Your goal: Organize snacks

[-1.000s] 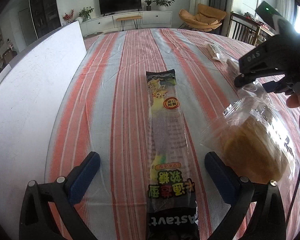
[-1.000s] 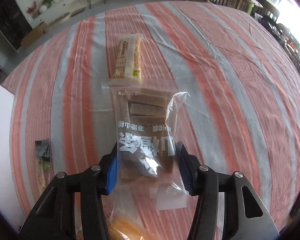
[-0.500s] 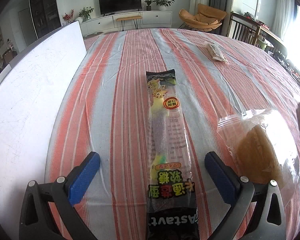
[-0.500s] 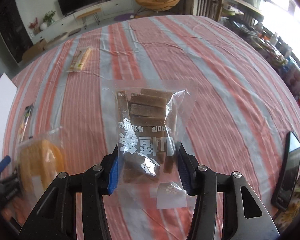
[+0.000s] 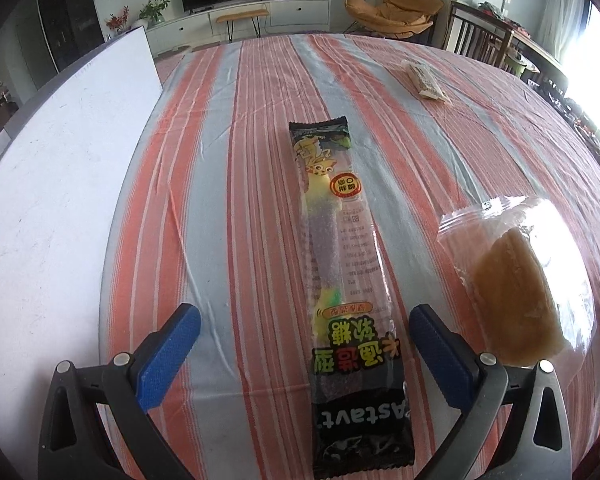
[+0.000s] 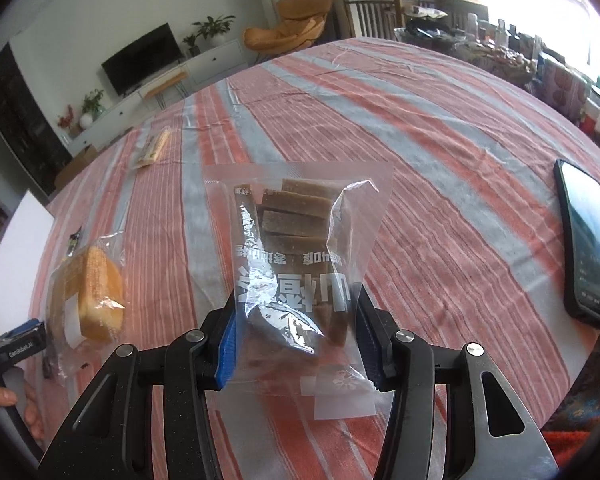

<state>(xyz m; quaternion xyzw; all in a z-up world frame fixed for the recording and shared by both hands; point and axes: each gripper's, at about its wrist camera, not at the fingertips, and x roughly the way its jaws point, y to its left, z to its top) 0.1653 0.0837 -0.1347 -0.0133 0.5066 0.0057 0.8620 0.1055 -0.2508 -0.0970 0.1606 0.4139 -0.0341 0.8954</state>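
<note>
Lying on the striped tablecloth (image 6: 440,128), a black phone (image 6: 588,240) sits well to the right of the clear bag of brown bars (image 6: 296,256), and a bagged yellow cake (image 6: 92,284) to its left. The right gripper (image 6: 296,344) is clamped on that bag's lower part. The left gripper (image 5: 304,344) stands wide open, straddling the long candy packet (image 5: 340,280) without touching it; a white board (image 5: 48,184) lies left of the packet.

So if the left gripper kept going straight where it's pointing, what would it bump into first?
Probably the long gummy candy packet: it lies on the striped tablecloth between the left gripper's open fingers, though depth is unclear.
</note>
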